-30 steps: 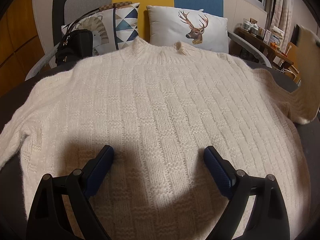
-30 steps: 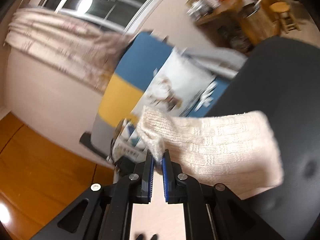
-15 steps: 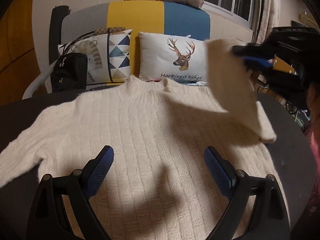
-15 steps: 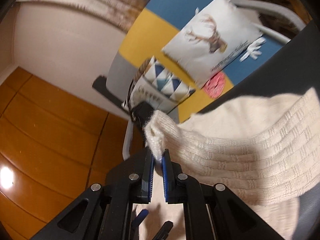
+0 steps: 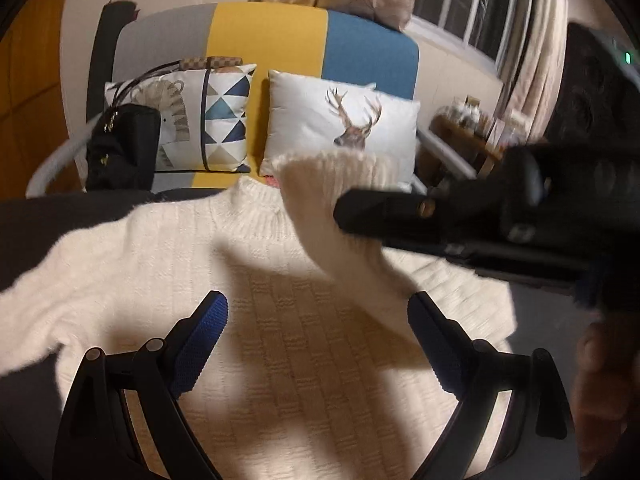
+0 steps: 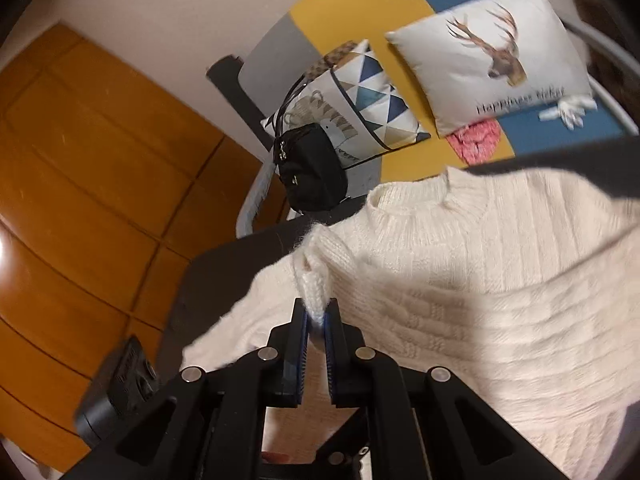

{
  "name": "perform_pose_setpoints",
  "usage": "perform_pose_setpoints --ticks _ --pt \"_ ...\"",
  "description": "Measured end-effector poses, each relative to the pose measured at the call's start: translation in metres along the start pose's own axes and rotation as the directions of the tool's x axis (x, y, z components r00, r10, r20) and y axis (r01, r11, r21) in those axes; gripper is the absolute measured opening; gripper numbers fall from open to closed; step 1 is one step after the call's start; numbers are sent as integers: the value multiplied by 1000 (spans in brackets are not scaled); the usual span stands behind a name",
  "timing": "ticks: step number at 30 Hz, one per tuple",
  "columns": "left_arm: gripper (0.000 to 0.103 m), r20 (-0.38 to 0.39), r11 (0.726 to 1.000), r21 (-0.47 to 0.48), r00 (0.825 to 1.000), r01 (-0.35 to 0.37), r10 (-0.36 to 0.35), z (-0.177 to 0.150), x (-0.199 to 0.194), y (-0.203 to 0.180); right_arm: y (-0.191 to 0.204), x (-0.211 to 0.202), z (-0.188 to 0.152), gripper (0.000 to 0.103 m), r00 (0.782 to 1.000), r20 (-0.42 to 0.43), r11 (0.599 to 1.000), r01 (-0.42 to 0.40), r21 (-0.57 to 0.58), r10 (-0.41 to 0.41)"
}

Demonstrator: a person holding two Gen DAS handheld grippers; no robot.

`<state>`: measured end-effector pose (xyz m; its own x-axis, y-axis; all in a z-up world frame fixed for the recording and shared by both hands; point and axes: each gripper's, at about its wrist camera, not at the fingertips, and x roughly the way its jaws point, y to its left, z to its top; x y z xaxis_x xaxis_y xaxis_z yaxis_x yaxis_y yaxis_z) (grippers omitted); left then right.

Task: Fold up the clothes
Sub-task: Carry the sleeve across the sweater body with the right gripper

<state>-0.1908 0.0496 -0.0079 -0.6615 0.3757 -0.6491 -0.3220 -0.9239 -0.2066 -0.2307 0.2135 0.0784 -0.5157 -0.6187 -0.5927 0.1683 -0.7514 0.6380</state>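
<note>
A cream knit sweater (image 5: pixel 280 320) lies spread flat on a dark table (image 5: pixel 60 216), collar toward the sofa. My left gripper (image 5: pixel 318 320) is open and empty, hovering above the sweater's body. My right gripper (image 6: pixel 316 320) is shut on the sweater's right sleeve cuff (image 6: pixel 314 292) and holds the sleeve (image 5: pixel 332 208) lifted across the sweater's chest. In the left wrist view the right gripper (image 5: pixel 348 212) reaches in from the right, over the sweater. The sweater's body (image 6: pixel 500 280) shows below it in the right wrist view.
A grey, yellow and blue sofa (image 5: pixel 272 40) stands behind the table with a deer pillow (image 5: pixel 344 120), a triangle-pattern pillow (image 5: pixel 208 120) and a black bag (image 5: pixel 120 148). A pink item (image 6: pixel 476 140) lies on the sofa seat. Wood panelling (image 6: pixel 80 160) is at left.
My right gripper has carried the sleeve leftward over the sweater's chest and lower toward it. My left gripper has drawn back and up a little, still open.
</note>
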Motion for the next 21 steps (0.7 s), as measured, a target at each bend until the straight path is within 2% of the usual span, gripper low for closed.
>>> perform_pose_setpoints --ticks 2,4,9,11,13,17,19,21 --pt "94 28 999 -36 999 22 -21 0 -4 4 5 3 -1 7 1000 -10 999 26 -25 -26" --pt "94 17 996 -59 998 65 -64 -1 -1 8 6 7 -3 7 999 -16 998 45 -31 -46" --pt "94 -38 997 -74 999 -3 0 -12 17 19 8 33 -4 7 994 -106 999 30 -25 -32" --pt "94 -56 994 -105 998 -11 5 -16 23 29 11 43 -7 11 989 -146 999 19 -36 -24" --pt "93 -88 989 -143 996 -24 11 -23 33 42 8 47 -10 18 989 -151 1000 7 -7 -8" --pt "93 -140 976 -216 990 -34 4 -37 48 65 -10 31 -20 21 996 -92 997 -6 74 13" --pt "93 -118 974 -226 993 -17 -10 -40 47 69 -20 7 -33 21 1000 1 995 -15 99 15" --pt "93 -113 977 -212 993 -2 -22 -41 46 67 -29 -13 -53 21 998 64 996 15 93 -21"
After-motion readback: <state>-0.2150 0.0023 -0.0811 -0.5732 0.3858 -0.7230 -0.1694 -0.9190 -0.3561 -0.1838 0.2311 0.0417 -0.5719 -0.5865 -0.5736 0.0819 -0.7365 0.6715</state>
